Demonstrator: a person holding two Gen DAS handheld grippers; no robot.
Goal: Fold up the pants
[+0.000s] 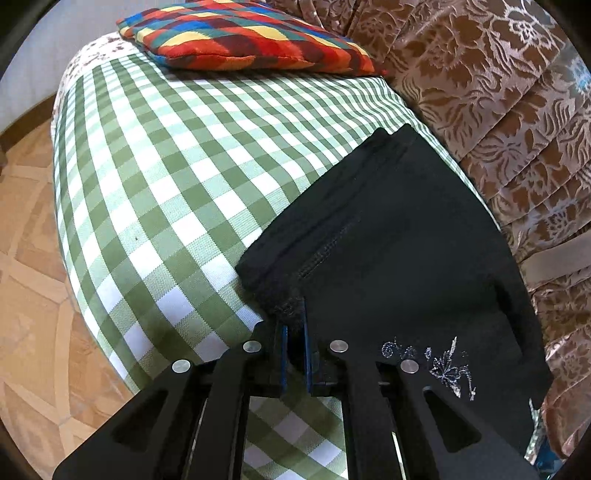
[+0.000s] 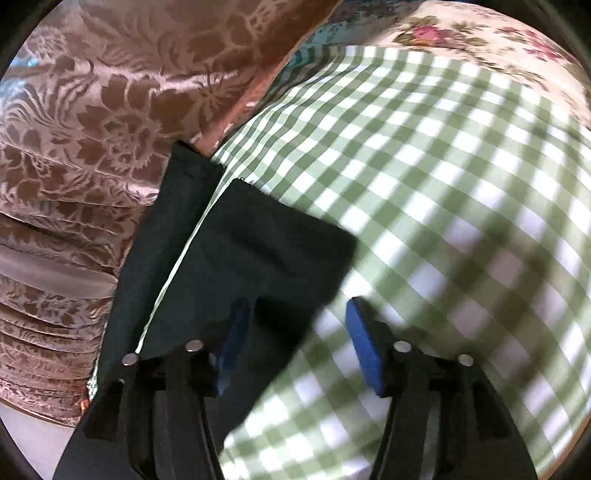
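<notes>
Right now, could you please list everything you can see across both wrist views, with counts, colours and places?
pants: one pair, black with a silver embroidered motif, lying on the checked cloth beside the brown drape.
checked cloth: one, green and white, covering the surface under the pants.
cushion: one, multicoloured red, blue, yellow and teal, at the far end of the cloth.
brown drape: one, brown floral, along the side of the surface.
floral fabric: one, cream with pink flowers, past the cloth's far edge in the right view.
floor: tan patterned, below the surface.
left gripper: black, blue pads, shut on the pants' edge.
right gripper: black, blue pads, open over the pants' edge.
</notes>
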